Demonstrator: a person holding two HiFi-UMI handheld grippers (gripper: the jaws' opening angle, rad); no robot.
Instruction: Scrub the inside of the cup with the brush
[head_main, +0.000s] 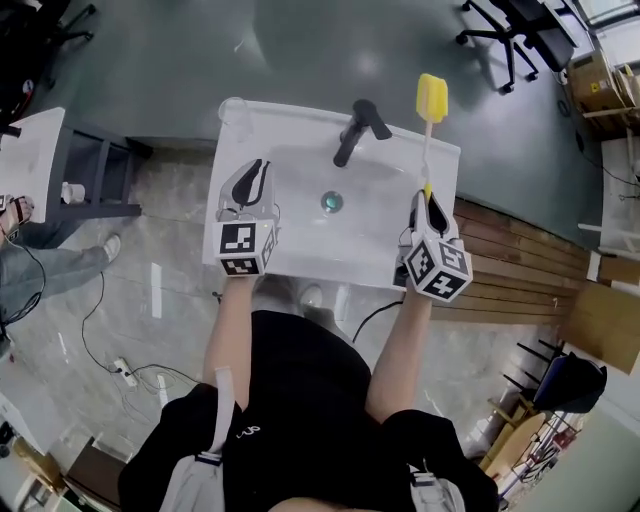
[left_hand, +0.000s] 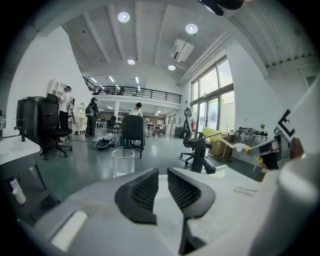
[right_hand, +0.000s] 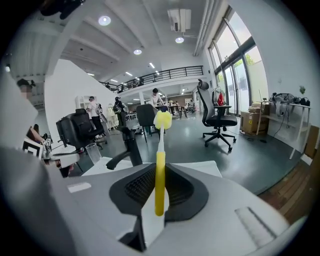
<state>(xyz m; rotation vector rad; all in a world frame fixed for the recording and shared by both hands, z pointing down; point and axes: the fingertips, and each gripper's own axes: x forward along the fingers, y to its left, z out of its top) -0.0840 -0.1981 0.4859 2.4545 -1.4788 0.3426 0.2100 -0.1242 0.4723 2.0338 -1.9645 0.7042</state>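
Where the faucet (head_main: 355, 131) rises, it stands between cup (head_main: 232, 111) and brush (head_main: 431, 98).

White sink (head_main: 300, 258), black faucet (head_main: 356, 130), office chairs (head_main: 508, 35)

A white sink counter (head_main: 300, 130) stands on a floor (head_main: 300, 40) that is glossy grey-green beyond it, with pale marbled tiles (head_main: 170, 270) to its left and wooden slats (head_main: 520, 260) to its right. Beyond the sink, to the right, is a black office chair (head_main: 505, 35); a white table (head_main: 30, 150) stands left of it. Farther beyond the sink are tall windows (right_hand: 235, 70), a railed mezzanine (left_hand: 135, 92) and round ceiling lights (left_hand: 123, 17).
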